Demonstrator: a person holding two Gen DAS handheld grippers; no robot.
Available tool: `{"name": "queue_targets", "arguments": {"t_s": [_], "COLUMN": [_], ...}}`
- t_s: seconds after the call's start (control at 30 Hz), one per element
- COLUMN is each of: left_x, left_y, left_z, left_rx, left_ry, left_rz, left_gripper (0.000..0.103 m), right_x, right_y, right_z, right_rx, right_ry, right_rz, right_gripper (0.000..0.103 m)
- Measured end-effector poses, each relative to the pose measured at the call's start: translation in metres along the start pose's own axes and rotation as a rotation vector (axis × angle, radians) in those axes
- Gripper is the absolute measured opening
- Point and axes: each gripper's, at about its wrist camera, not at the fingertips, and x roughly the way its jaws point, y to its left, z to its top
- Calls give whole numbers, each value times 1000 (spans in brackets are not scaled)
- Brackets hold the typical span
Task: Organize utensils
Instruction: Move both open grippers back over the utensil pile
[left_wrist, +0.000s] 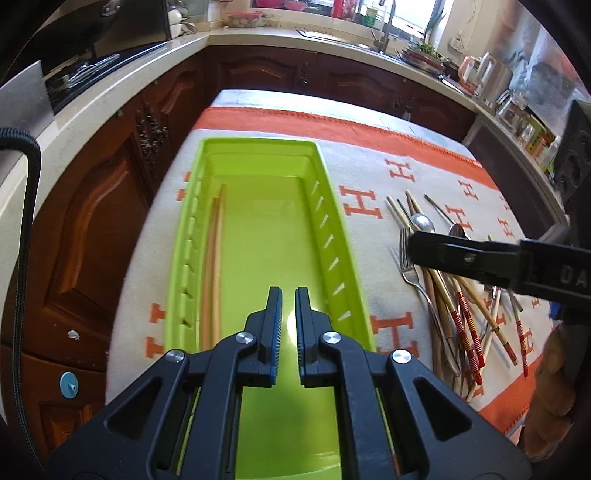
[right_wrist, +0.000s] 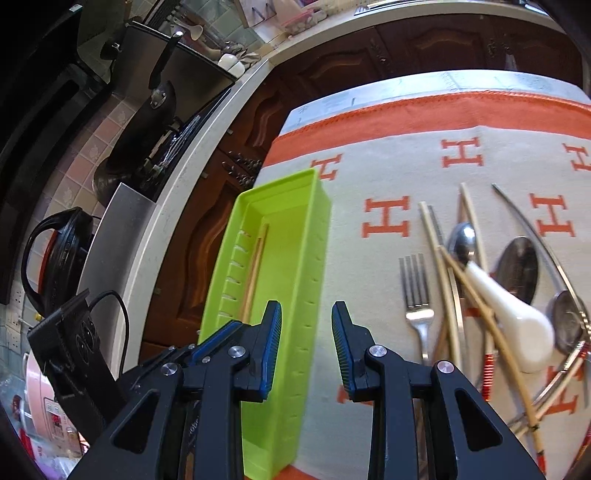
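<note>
Right tool (right_wrist: 306, 332) hangs w/ jaws parted and nothing between them, over the gap between the green tray (right_wrist: 317, 192) and the fork (right_wrist: 417, 295); left tool (left_wrist: 289, 317) is closed and empty above the tray floor, where one chopstick pair (left_wrist: 212, 266) lies. Rest of the utensils sit in a crossed pile (left_wrist: 461, 306) on the H-print cloth (right_wrist: 388, 166) on the surface, right of the tray. Risk, imo: fork lies flat, so pads may skid off it, and its handle runs near the pile, so lifting could drag chopsticks along.

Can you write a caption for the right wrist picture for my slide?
Open right gripper above the green tray, which holds two chopsticks, beside a fork and piled utensils.
</note>
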Motion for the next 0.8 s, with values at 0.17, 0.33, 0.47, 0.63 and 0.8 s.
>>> {"name": "queue_targets", "arguments": {"t_s": [0.17, 0.33, 0.47, 0.63, 0.8], "left_x": [15, 17, 18, 17, 15], "left_y": [-10, -19, -25, -29, -43], "left_z": [-5, -11, -14, -18, -23], "left_rx": [14, 29, 35, 42, 76], "left_ry": [27, 31, 27, 28, 30], "left_rz": [-19, -63, -58, -73, -97], "left_gripper": [5, 5, 5, 4, 4], "right_x": [-20, -41, -59, -80, -99], "right_y": [-24, -47, -65, -90, -111], "right_z": [-7, -15, -19, -21, -21], "right_rx": [-11, -28, -28, -11, 0], "right_ry": [-33, -69, -99, -126, -149], "right_rz": [-47, -109, -150, -198, -257], "right_gripper": [28, 28, 28, 28, 28]}}
